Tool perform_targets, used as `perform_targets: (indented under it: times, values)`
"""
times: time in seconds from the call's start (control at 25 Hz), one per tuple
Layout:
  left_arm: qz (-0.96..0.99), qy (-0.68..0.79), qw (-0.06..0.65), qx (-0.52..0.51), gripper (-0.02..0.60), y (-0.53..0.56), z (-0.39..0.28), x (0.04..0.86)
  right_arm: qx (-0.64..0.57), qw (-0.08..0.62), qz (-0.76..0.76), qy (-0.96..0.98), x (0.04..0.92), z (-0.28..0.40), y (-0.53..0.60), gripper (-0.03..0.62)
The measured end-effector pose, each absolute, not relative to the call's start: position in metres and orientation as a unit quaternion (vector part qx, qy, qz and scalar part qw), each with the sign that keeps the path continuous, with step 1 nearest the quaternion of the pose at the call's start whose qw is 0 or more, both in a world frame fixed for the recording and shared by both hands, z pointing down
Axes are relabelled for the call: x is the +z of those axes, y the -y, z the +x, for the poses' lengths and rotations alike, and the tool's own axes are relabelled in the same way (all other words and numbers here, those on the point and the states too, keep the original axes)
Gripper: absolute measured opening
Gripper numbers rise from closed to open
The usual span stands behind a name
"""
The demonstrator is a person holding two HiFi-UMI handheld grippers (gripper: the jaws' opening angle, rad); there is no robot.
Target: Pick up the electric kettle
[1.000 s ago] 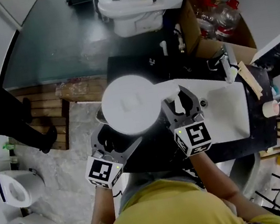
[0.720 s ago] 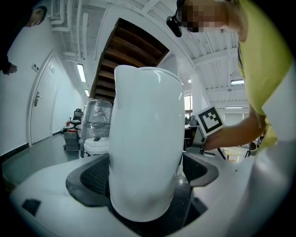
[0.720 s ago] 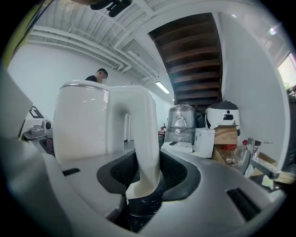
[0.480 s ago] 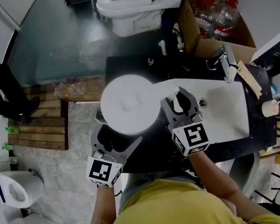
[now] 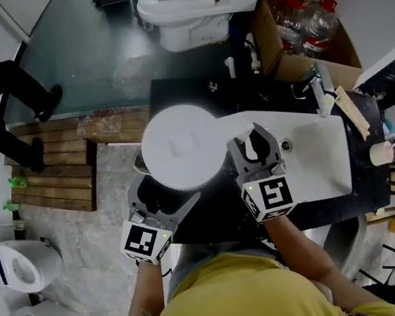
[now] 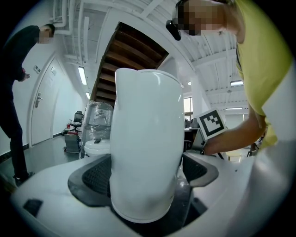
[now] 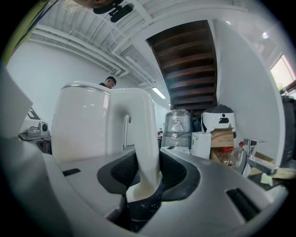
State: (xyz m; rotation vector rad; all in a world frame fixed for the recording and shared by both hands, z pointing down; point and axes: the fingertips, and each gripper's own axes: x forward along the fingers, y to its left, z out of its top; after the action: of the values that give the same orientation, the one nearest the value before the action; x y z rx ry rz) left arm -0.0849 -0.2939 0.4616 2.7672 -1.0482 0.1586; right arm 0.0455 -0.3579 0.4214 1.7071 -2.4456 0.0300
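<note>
Kettle (image 5: pixel 181 147) at counter (image 5: pixel 186 91) edge, held by right claw (image 5: pixel 255 144).

We see a black counter (image 5: pixel 186 91) with a white basin (image 5: pixel 316 152) sunk in its right half and a faucet (image 5: pixel 319 92) at the far edge. The electric kettle (image 5: pixel 183 147) is over its left end; a small cup (image 5: pixel 381 153) stands at the right end.

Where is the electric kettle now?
In the head view the electric kettle sits at centre, left of the white sink, its body held by the left gripper, its handle by the right gripper.
</note>
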Motion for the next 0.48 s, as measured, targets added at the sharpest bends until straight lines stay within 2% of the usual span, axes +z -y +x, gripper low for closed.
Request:
perform_targets:
  times: [0.48]
  values:
    - [0.930, 0.360, 0.069, 0.024, 0.484, 0.290, -0.077, 0.418, 0.008, 0.037, 0.584, 0.811, 0.387, 0.054, 0.351, 0.146]
